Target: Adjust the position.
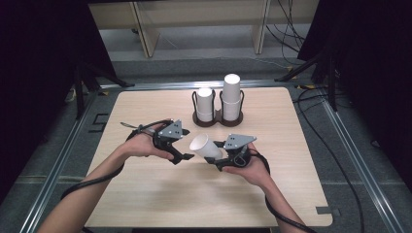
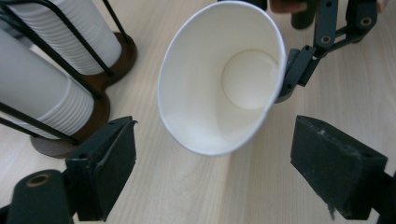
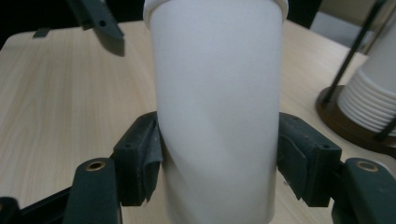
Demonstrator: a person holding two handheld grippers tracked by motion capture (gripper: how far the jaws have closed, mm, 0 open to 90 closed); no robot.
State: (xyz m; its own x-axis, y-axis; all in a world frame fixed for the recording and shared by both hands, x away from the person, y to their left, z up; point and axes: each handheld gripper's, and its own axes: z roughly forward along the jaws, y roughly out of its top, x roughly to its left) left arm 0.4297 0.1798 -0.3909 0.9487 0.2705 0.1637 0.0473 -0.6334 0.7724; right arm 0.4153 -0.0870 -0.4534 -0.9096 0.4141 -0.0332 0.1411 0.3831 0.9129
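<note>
Now my right gripper [image 1: 219, 156] clamps the paper cup [image 1: 206, 147] sideways (mouth toward my left gripper [image 1: 183, 156], whose jaws gape wide), near the cup rack [image 1: 217, 116].

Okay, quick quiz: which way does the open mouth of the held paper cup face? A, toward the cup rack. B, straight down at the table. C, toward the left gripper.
C: the right gripper clamps the paper cup, and the left gripper view looks straight into its open mouth.

White paper cup [image 2: 219, 79] mouth-on — own jaws apart, cup stacks [image 2: 51, 70] left
</note>
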